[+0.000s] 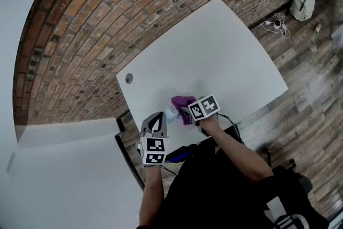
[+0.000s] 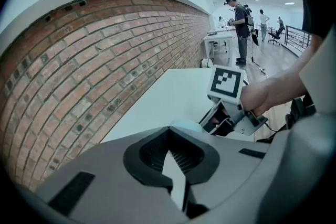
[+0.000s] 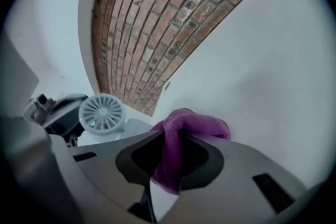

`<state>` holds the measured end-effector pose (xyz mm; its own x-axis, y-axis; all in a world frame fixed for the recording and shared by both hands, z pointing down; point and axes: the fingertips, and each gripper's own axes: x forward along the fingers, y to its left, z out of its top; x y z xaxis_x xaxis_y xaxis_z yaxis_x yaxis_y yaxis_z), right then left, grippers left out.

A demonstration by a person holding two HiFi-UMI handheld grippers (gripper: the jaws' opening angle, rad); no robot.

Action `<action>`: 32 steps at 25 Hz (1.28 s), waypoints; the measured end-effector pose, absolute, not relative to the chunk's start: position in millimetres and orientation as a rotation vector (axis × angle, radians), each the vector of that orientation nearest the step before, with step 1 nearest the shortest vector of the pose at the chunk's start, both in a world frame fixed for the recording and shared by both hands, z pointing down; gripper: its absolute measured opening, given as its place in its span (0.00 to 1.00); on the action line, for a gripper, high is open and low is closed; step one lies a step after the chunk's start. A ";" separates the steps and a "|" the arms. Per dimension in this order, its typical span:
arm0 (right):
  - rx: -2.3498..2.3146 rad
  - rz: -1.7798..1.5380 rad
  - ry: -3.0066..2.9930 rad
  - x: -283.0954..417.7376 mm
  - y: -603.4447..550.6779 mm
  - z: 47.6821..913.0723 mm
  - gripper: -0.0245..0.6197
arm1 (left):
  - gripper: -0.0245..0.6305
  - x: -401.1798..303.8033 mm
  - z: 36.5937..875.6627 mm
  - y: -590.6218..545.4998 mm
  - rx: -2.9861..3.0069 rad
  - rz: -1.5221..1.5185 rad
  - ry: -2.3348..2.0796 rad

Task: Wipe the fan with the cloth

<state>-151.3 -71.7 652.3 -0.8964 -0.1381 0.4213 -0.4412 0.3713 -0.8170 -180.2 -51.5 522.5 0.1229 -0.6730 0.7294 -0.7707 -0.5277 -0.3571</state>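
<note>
A small pale fan [image 1: 170,113] with a round grille [image 3: 102,111] sits near the front edge of the white table [image 1: 214,56]. My left gripper [image 1: 159,119] is shut at the fan's near side. A pale sliver shows between its jaws [image 2: 174,165], and the fan's rounded top [image 2: 185,124] peeks just beyond them. My right gripper [image 1: 190,114] is shut on a purple cloth [image 1: 183,104]. The cloth [image 3: 181,131] hangs folded over the jaws [image 3: 170,162], just right of the fan and not touching it.
A brick wall [image 1: 107,13] runs along the table's far and left sides. A round cable hole [image 1: 128,79] is near the table's left corner. A white backpack [image 1: 303,2] and cables [image 1: 276,24] lie on the wooden floor. People [image 2: 241,23] stand far off by desks.
</note>
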 end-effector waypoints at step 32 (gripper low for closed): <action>0.471 1.512 -2.280 -150.2 -36.6 657.1 0.14 | 0.04 -176.9 521.1 -55.7 2.313 1.240 -1.519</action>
<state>-150.2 -36.6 657.1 -0.8782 -0.0752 0.4723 -0.4643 0.3709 -0.8043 -176.9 -55.7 521.1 0.1664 -0.7173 0.6766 -0.8063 -0.4940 -0.3255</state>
